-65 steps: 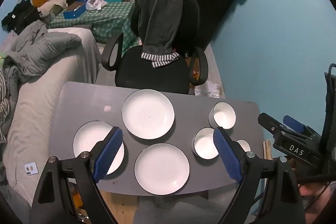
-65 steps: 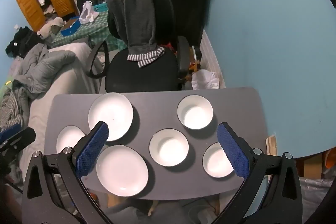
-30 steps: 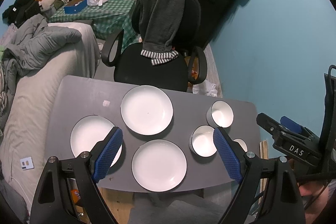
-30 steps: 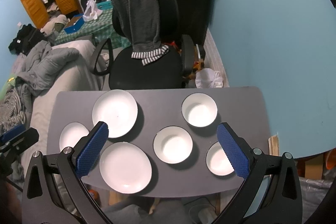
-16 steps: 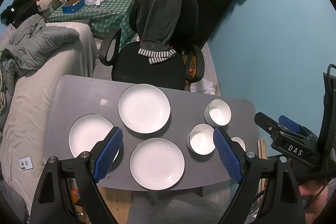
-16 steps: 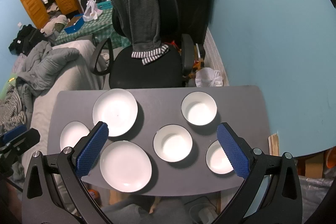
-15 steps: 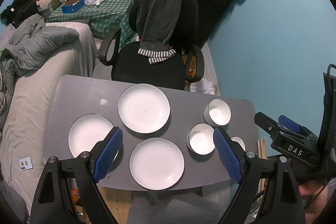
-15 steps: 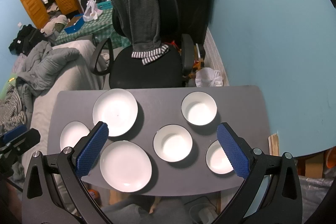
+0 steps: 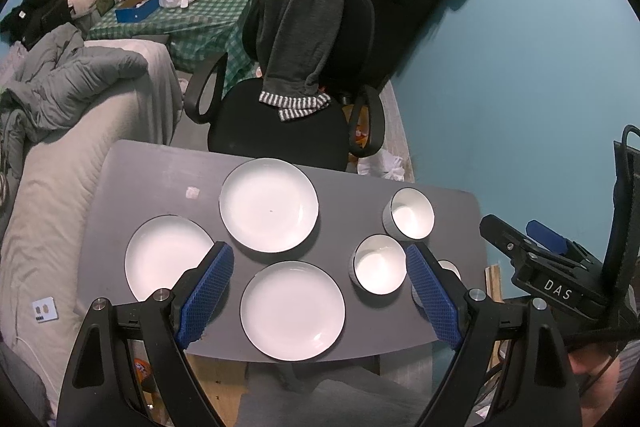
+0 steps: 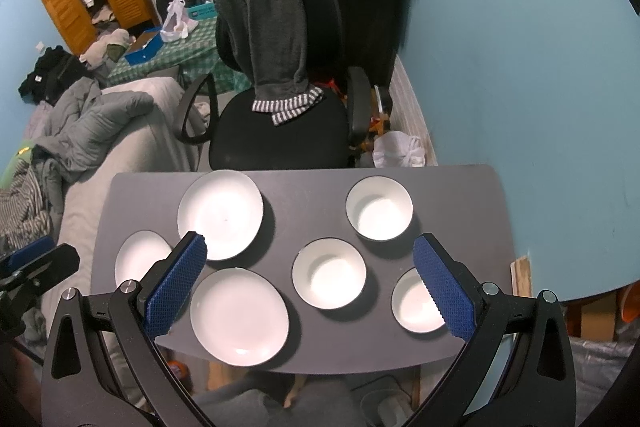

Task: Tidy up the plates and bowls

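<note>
Three white plates lie on the grey table (image 9: 160,171): a far one (image 9: 269,205), a left one (image 9: 164,257) and a near one (image 9: 293,311). Three white bowls stand to the right: far (image 9: 410,214), middle (image 9: 380,264) and near, mostly hidden behind a finger (image 9: 448,269). The right wrist view shows the same plates (image 10: 221,215) (image 10: 138,259) (image 10: 239,315) and bowls (image 10: 379,213) (image 10: 329,273) (image 10: 416,301). My left gripper (image 9: 316,287) and right gripper (image 10: 310,285) are both open and empty, held high above the table.
A black office chair (image 9: 280,123) draped with a dark garment stands behind the table. A grey bed (image 9: 60,147) lies to the left. The blue wall (image 10: 520,67) is close on the right. The right gripper's body (image 9: 552,279) shows at right.
Both views have shifted only slightly. The plates and bowls have not moved, and both grippers stay open.
</note>
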`<state>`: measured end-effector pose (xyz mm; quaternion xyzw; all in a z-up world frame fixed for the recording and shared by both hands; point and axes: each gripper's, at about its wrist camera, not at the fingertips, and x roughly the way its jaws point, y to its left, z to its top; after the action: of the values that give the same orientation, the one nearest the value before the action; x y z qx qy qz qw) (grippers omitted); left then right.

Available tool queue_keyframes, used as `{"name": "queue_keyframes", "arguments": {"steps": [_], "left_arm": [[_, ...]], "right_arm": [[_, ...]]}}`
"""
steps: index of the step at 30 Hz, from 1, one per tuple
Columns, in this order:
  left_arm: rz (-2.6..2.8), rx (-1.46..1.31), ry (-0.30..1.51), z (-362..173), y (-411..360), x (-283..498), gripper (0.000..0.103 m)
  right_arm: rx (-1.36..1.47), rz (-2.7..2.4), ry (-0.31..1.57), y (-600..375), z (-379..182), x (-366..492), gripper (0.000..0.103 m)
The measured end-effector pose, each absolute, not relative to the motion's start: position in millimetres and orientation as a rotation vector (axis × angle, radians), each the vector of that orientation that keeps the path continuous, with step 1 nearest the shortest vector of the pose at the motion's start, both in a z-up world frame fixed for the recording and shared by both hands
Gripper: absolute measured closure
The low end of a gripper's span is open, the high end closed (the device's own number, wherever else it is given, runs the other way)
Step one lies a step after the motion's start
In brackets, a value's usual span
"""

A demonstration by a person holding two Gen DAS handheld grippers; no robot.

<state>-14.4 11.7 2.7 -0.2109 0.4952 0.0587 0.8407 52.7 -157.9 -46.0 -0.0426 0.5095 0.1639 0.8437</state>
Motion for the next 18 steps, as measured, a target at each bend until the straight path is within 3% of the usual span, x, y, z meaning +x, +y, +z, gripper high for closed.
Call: {"name": "queue_keyframes", "arguments": {"steps": [18], "left_arm": [[0.126,-0.467,1.064,0,15,-11,0.014]], "right_arm": [[-0.09,0.35,1.087,-167,-47,56,0.001]]}}
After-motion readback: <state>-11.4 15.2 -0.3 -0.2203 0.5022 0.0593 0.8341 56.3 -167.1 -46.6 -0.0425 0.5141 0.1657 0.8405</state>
